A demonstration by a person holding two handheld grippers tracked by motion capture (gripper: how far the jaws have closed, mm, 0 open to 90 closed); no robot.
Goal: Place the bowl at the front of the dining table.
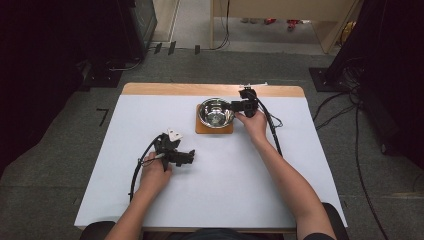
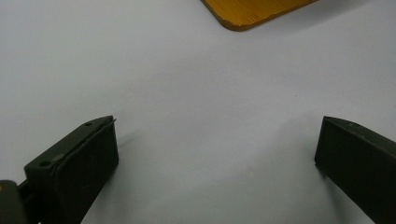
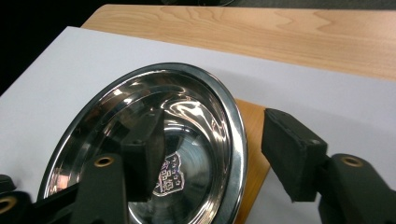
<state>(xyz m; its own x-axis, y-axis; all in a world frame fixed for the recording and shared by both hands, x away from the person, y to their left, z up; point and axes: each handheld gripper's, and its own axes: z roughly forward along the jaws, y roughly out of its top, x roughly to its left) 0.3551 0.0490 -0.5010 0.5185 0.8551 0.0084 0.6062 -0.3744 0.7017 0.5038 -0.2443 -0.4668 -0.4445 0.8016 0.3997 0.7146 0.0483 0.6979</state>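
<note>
Between my right fingers stood the near rim of the steel bowl, one finger inside, one outside, spread and not yet clenched. It sat on a wooden mat. My left fingers, released, hovered over bare worktop, well apart.
</note>
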